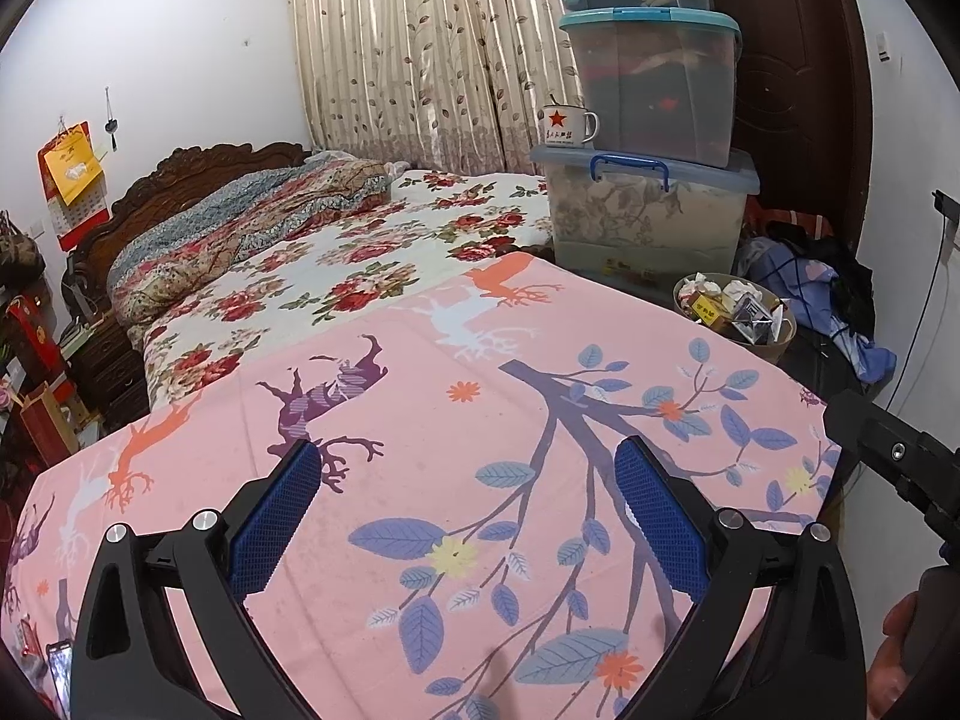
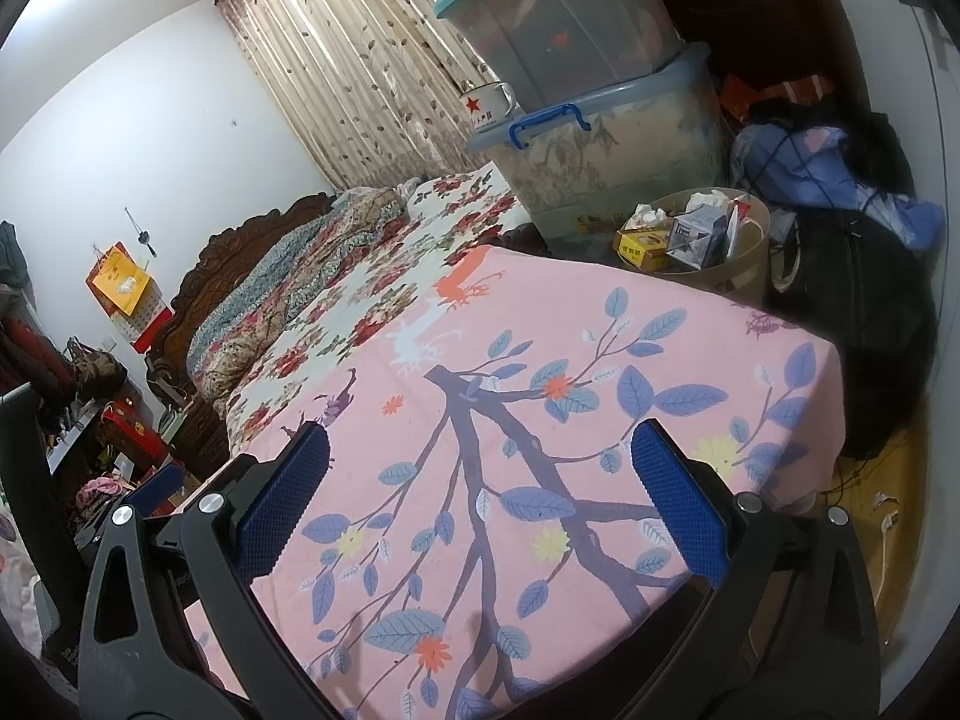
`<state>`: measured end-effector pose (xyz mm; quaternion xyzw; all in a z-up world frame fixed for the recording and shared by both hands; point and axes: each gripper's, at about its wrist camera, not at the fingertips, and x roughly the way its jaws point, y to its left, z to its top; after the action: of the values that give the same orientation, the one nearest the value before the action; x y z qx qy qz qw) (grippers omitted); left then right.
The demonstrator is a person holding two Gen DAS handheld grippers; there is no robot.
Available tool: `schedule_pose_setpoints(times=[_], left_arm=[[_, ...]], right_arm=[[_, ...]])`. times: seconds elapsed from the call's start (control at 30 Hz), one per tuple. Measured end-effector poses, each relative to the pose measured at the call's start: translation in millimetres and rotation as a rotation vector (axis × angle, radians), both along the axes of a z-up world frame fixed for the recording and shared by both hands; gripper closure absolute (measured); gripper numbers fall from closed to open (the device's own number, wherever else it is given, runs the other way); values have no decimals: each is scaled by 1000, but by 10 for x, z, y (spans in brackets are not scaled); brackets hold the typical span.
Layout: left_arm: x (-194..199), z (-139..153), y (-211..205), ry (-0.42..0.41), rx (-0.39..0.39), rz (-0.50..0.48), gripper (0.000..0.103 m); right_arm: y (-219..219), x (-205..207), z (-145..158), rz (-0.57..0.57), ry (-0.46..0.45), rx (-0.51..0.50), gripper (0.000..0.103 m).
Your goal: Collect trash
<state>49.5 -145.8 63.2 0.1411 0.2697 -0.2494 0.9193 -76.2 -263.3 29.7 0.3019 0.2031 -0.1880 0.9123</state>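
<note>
A beige waste bin [image 1: 774, 348] stands on the floor past the far right corner of the pink patterned table cloth [image 1: 480, 420]. It holds crumpled tissues, a yellow box and a small carton. It also shows in the right wrist view [image 2: 753, 252], with the yellow box [image 2: 645, 249] and a grey carton [image 2: 696, 237] inside. My left gripper [image 1: 468, 492] is open and empty above the cloth. My right gripper [image 2: 480, 480] is open and empty above the same cloth [image 2: 510, 420]. No loose trash shows on the cloth.
Stacked clear storage boxes [image 1: 648, 204] with an enamel mug [image 1: 567, 123] stand behind the bin. A bed with floral covers [image 1: 336, 252] lies beyond the cloth. Clothes and a black bag [image 2: 840, 276] are piled at the right. Part of the other gripper [image 1: 888, 456] shows at the right edge.
</note>
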Motion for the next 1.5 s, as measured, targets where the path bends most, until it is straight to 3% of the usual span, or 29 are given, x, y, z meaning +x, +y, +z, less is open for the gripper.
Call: schedule_pose_setpoints(times=[1.5], left_arm=[[-38,10,-32,-14,15,-32,9]], right_arm=[[-37,-10,-35,8,-1,5,3]])
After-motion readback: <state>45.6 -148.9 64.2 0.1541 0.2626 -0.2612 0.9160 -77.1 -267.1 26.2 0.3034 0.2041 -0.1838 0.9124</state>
